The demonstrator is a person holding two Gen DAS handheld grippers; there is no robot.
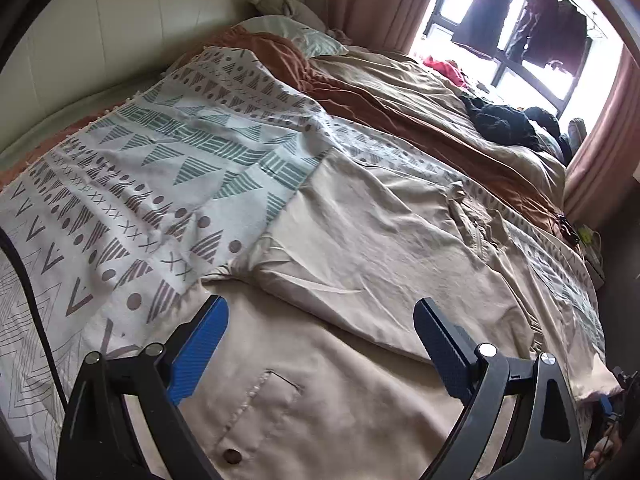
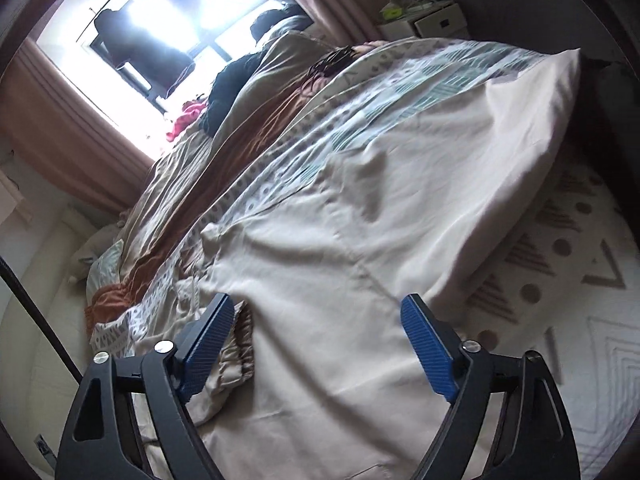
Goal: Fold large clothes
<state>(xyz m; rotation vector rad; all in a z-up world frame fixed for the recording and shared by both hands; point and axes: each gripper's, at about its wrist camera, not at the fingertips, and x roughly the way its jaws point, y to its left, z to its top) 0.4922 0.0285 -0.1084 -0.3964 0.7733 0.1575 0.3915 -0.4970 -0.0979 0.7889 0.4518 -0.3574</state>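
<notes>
**A:** While both your tools hung over the bed, neither had hold of anything. Your left gripper [image 1: 320,312] stood with its blue fingers [image 1: 200,348] spread wide, nothing between them, just above the beige trousers [image 1: 360,240], near the buttoned back pocket [image 1: 264,412].

**B:** And the other one?

**A:** Your right gripper [image 2: 318,316] was released too, jaws well apart, poised over the same beige cloth close to the gathered waistband [image 2: 236,344].

**B:** So where did the garment lie?

**A:** It was spread across the patterned bedspread [image 1: 132,184], creased, one leg running away from you toward the far edge. Beyond it lay a rust-brown blanket [image 1: 304,76], a tan duvet [image 1: 400,84] and a heap of dark clothes [image 1: 504,124] by the window [image 1: 516,56].

**B:** How should I have taken the fold, then?

**A:** In my judgement, you were about to pick grip points. You needed to pinch only the trouser cloth, one gripper at the waistband and the other at a seam or edge, not the middle of the panel. A bite too deep would likely have caught the bedspread as well. Pull the wrinkles flat before carrying the cloth over.
</notes>
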